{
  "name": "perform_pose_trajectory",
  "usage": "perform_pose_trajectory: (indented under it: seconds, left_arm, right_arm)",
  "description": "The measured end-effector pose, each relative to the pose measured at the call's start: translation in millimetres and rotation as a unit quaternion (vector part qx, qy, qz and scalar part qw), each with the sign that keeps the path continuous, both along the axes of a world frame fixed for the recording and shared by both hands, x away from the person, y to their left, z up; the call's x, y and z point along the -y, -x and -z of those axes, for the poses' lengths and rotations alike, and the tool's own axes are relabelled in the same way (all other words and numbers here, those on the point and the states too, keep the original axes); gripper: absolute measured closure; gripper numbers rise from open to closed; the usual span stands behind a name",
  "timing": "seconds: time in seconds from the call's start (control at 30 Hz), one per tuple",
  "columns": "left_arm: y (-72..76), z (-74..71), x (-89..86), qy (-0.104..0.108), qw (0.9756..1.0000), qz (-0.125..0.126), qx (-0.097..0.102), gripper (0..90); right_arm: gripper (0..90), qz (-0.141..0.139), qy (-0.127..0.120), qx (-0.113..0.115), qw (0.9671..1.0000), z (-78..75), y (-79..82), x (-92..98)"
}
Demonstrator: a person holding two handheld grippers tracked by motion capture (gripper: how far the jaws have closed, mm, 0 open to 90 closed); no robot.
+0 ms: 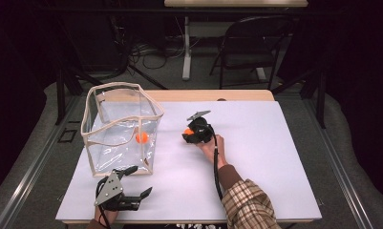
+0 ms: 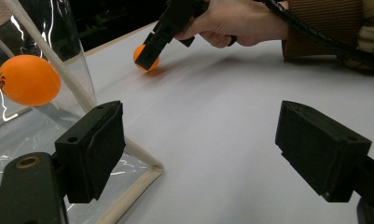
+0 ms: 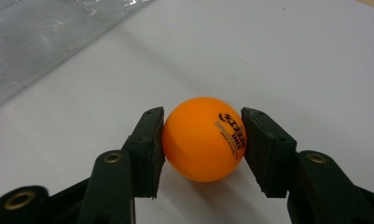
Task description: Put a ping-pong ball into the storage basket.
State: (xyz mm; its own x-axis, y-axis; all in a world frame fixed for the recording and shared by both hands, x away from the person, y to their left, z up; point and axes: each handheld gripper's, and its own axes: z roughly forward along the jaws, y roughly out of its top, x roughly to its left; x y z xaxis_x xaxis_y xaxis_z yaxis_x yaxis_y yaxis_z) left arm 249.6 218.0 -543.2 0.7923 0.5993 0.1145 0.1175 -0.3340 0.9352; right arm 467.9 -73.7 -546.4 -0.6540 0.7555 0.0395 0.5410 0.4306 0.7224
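Right gripper (image 3: 202,140) clamped on orange ball (image 3: 203,138), pads pressing both sides, ball resting on white bench (image 1: 256,143) near centre. Clear bag (image 1: 120,126) stands upright at 9 o'clock of ball, just beside it; second orange ball (image 1: 142,138) inside bag. Left gripper (image 2: 198,154) at 7 o'clock of bench, jaws wide apart, nothing between them, near bag's front corner.

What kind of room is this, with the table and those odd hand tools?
Likely a lab recording booth: dark curtains, loose floor cables, a white-topped table holding only a clear bag and orange balls.
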Motion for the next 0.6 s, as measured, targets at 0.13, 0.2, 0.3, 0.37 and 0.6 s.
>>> perform_pose_trajectory:
  seconds: [0.13,0.2,0.3,0.37,0.6]
  left_arm:
    - [0.1,-0.1,-0.1,0.000,1.0000,-0.001,0.000,15.9]
    - [0.0,0.0,-0.2,0.001,1.0000,-0.001,0.000,15.9]
    - [0.0,0.0,0.0,0.000,1.0000,0.000,0.000,15.9]
    - [-0.1,0.1,-0.1,0.001,1.0000,-0.001,0.000,15.9]
    - [0.0,0.1,-0.2,0.001,1.0000,-0.001,-0.001,15.9]
  right_arm:
    - [50.6,-0.001,-0.003,0.001,1.0000,-4.5,2.4,3.4]
    - [50.6,-0.001,-0.007,0.005,1.0000,-7.2,3.8,5.1]
    - [50.6,-0.004,-0.004,0.011,0.9999,-11.8,6.3,8.3]
    - [50.6,-0.003,-0.008,0.011,0.9999,-14.0,7.9,10.3]
    - [50.7,-0.009,-0.007,0.010,0.9999,-20.6,13.1,16.2]
